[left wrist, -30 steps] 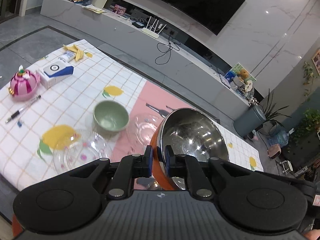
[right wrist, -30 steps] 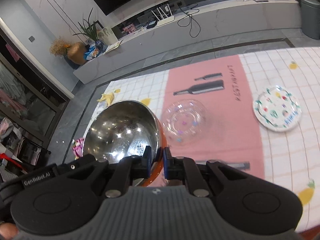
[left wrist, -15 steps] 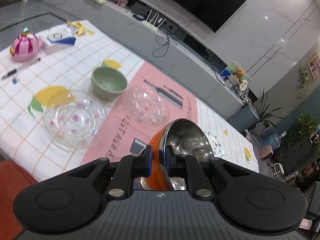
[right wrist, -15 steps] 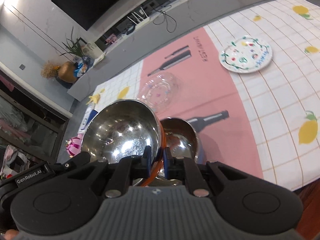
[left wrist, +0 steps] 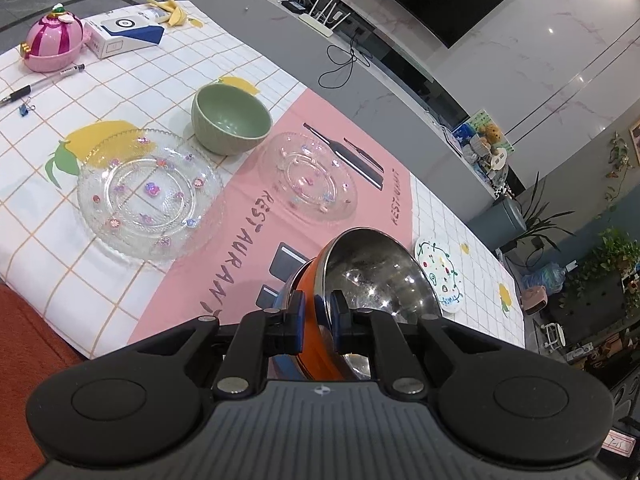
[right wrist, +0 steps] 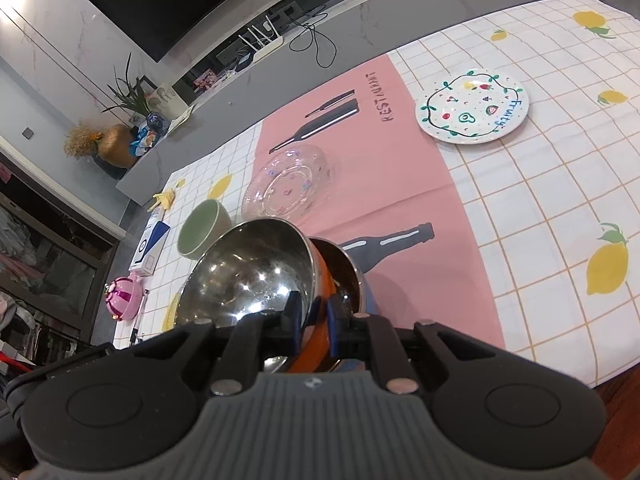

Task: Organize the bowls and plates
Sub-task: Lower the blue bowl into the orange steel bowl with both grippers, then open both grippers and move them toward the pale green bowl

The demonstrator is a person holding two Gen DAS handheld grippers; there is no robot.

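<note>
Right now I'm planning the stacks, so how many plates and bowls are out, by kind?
Clear glass plates with coloured dots: 2
White painted ceramic plate: 1
Green ceramic bowl: 1
Steel bowl with orange outside: 1
Steel bowl with blue outside: 1
Total: 6

ahead of the orange steel bowl (left wrist: 372, 276) lay open pink cloth (left wrist: 240, 264); glass plates (left wrist: 148, 196) and a green bowl (left wrist: 230, 118) crowded the left, painted plate (right wrist: 474, 106) sat well right.
</note>
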